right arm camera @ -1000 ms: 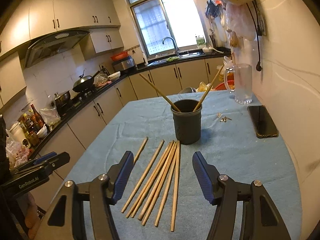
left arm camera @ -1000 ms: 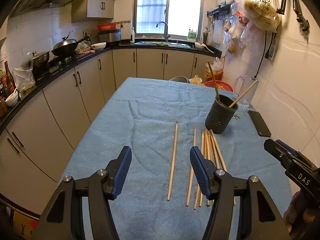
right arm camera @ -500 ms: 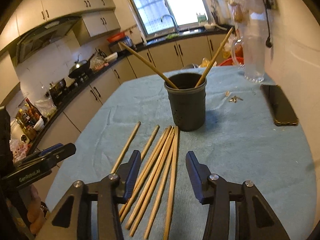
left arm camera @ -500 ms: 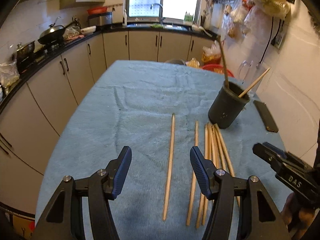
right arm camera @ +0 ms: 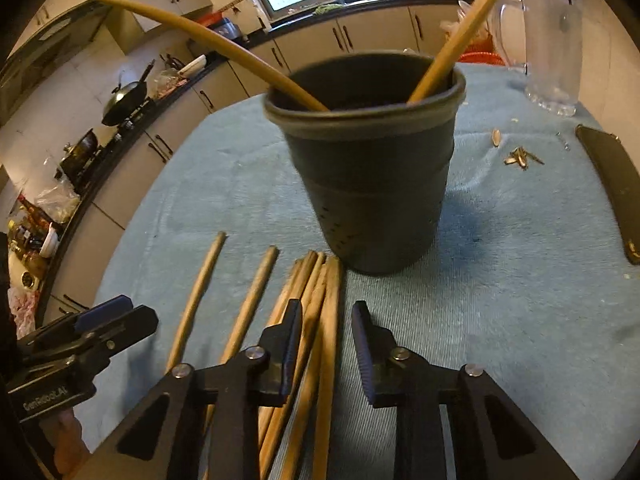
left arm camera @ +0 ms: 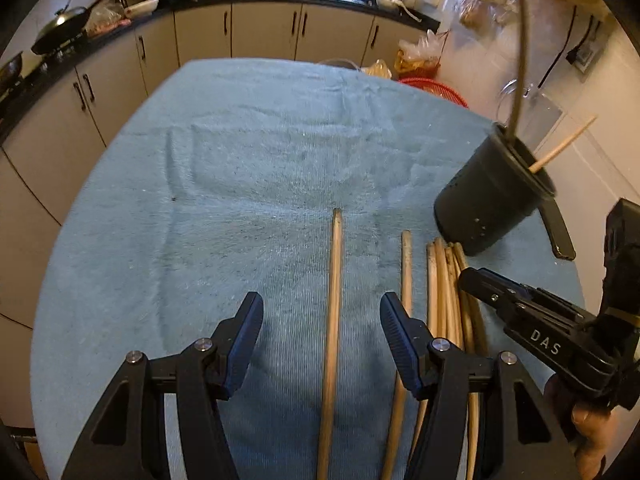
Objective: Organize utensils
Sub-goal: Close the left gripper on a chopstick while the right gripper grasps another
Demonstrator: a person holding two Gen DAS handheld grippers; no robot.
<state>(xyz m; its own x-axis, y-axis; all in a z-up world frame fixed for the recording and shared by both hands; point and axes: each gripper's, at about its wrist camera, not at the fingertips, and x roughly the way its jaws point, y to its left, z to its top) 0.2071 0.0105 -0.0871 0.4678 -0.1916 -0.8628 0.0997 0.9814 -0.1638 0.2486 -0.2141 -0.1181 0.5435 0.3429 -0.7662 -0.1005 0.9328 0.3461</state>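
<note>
Left gripper (left arm camera: 322,322), jaws spread: a single chopstick (left arm camera: 333,320) lies lengthwise in the gap, touching neither pad, on the blue towel (left arm camera: 240,184). A second stick (left arm camera: 405,276) passes just beside its right finger. Right gripper (right arm camera: 326,330), jaws closing: the rightmost sticks of the chopstick bundle (right arm camera: 316,300) lie between the pads, not yet pinched; contact with the left pad cannot be told. Directly ahead of its fingertips stands the dark holder cup (right arm camera: 370,168), upright, two chopsticks leaning inside. A phone (right arm camera: 612,184) lies far right.
</note>
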